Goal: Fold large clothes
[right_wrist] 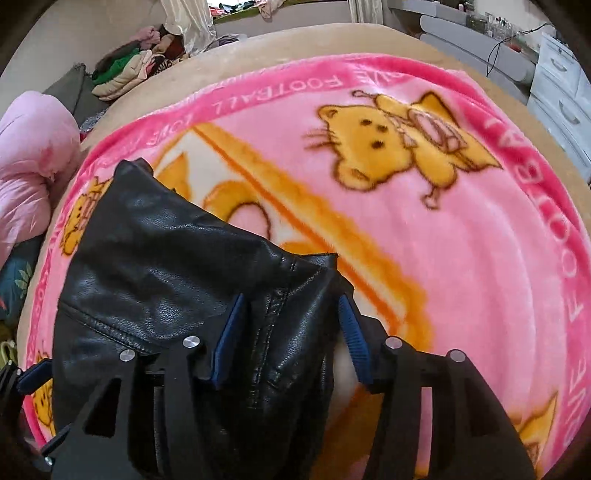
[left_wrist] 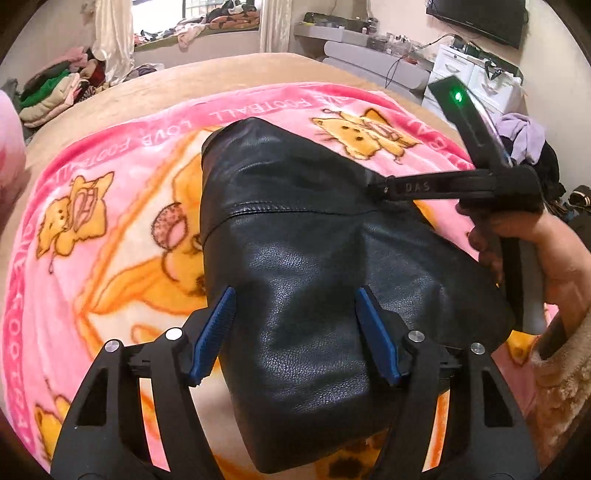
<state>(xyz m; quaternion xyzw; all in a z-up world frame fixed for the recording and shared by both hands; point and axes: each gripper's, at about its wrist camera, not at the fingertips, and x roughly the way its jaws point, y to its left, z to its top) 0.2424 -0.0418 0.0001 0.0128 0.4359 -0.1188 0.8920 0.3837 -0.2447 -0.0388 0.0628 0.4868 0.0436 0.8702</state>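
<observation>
A black leather jacket (left_wrist: 295,266) lies folded on a pink cartoon-cat blanket (left_wrist: 110,221). My left gripper (left_wrist: 297,306) is open just above the jacket's near part, blue pads (left_wrist: 218,332) on either side, holding nothing. My right gripper (left_wrist: 384,188) shows at the jacket's right edge in the left wrist view. In the right wrist view the jacket (right_wrist: 166,266) fills the lower left; the right gripper (right_wrist: 291,314) is open with a jacket corner (right_wrist: 295,295) between its jaws. The blanket (right_wrist: 443,240) spreads to the right.
The blanket lies on a tan bed (left_wrist: 229,66). Piles of clothes (left_wrist: 55,92) sit at the back left, a pink pillow (right_wrist: 29,162) at the left. White drawers (left_wrist: 476,74), a grey shelf (left_wrist: 369,55) and a wall TV (left_wrist: 480,14) stand at the back right.
</observation>
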